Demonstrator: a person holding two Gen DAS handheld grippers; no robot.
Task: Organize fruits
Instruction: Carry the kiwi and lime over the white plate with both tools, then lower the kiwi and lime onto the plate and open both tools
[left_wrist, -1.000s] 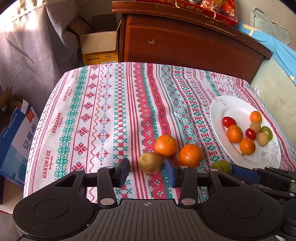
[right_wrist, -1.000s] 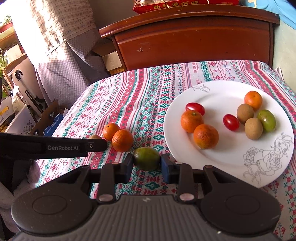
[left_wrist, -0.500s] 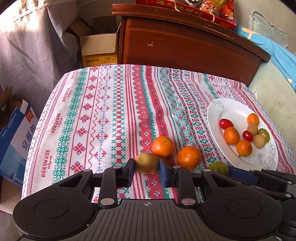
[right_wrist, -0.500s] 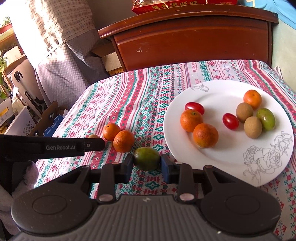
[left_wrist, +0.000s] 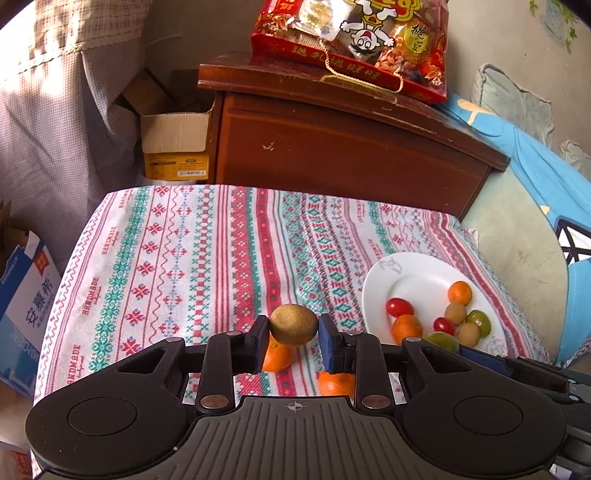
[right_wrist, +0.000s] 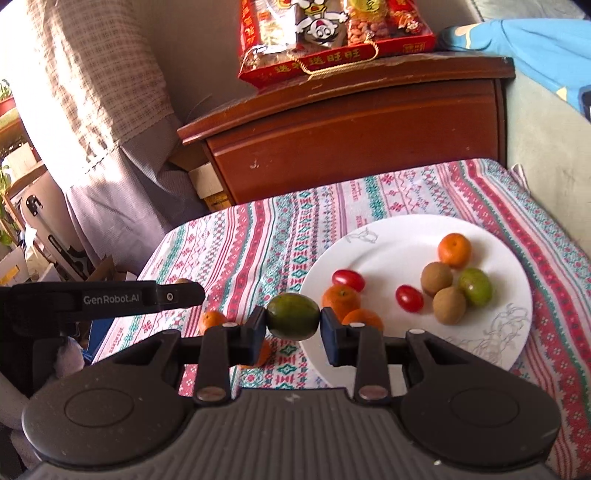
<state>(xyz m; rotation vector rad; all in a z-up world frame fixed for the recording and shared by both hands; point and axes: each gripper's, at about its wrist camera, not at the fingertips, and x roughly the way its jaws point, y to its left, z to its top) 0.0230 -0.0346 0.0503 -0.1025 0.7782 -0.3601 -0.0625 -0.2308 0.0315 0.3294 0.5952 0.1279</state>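
Kiwi (left_wrist: 293, 329) between left gripper (left_wrist: 293, 341) pads

My left gripper (left_wrist: 293, 339) has closed on the kiwi (left_wrist: 293, 324) and lifted it above the tablecloth (left_wrist: 177, 266). My right gripper (right_wrist: 293, 334) has raised the green fruit (right_wrist: 293, 321) off that cloth too.

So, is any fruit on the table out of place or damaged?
Nothing looks damaged or spilled. Two oranges lie on the tablecloth, outside the white plate. The left gripper holds a kiwi; the right gripper holds a green fruit.
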